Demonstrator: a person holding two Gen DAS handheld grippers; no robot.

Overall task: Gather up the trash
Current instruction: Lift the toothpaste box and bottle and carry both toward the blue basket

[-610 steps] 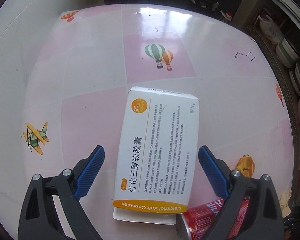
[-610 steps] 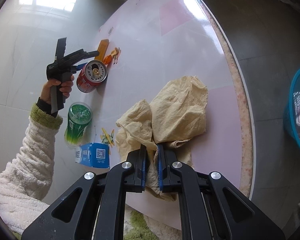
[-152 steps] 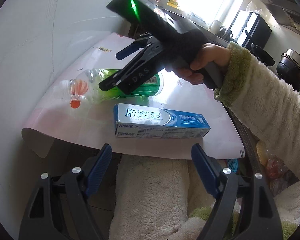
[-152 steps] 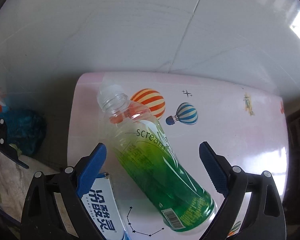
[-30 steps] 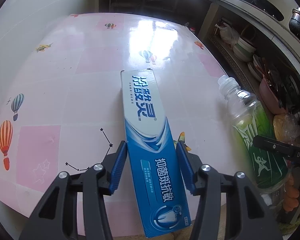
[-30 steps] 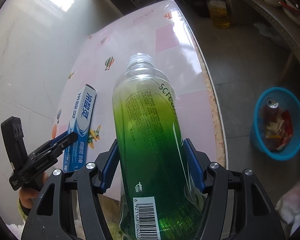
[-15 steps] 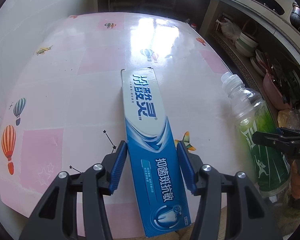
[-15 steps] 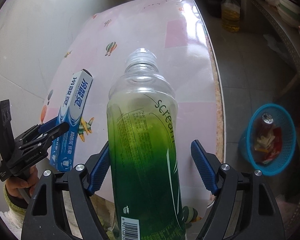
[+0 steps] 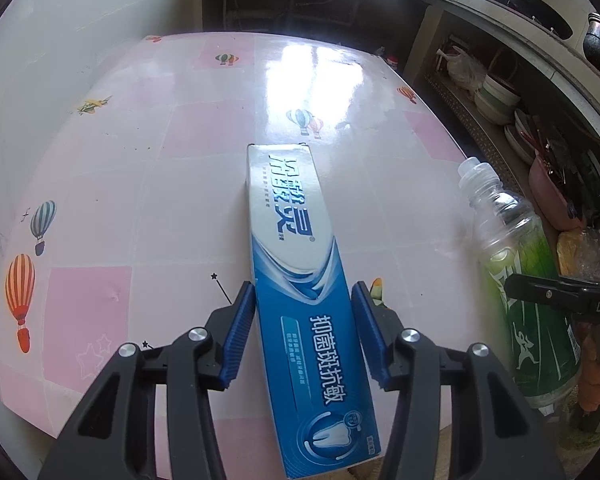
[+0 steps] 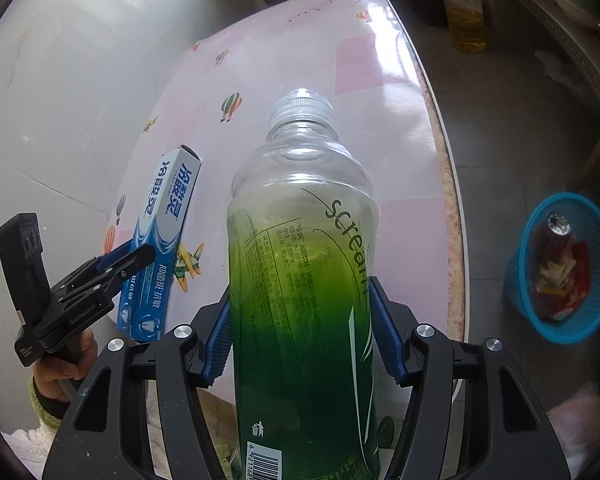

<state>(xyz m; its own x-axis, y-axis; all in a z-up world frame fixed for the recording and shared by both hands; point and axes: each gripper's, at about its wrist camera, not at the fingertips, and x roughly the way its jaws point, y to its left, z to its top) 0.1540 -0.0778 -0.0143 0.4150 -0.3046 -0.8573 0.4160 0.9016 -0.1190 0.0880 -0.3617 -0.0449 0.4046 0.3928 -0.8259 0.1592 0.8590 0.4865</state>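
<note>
The job stood at the carry step — both pieces of trash were already off the table (image 9: pixel 148 184) and in hand, with nothing yet dropped. The left gripper (image 9: pixel 303 332) was clenched on the blue toothpaste box (image 9: pixel 300 280), its pads pressed to the two long sides near the box's lower half; the box pointed away over the table's near edge, tilted up and clear of the pink cloth. The right gripper (image 10: pixel 300 320) had just been closing and now grasped the green plastic bottle (image 10: pixel 300 280) around its lower body, cap end leading, the bottle hanging past the table's right edge. In the left wrist view the same bottle showed at the right, beside that edge, with the other gripper's dark finger across it.

The blue basket (image 10: pixel 520 280) sat on the floor, well apart from the table's right edge, already holding a red can and scraps of wrapper. The tabletop itself looked bare of further litter in both views.

By my reading, the next move called for swinging the bottle out over the basket's mouth and only then letting the pads go — it was closer to that side. The box would need to cross the table corner afterwards, kept level enough not to slip from its narrow grip.
</note>
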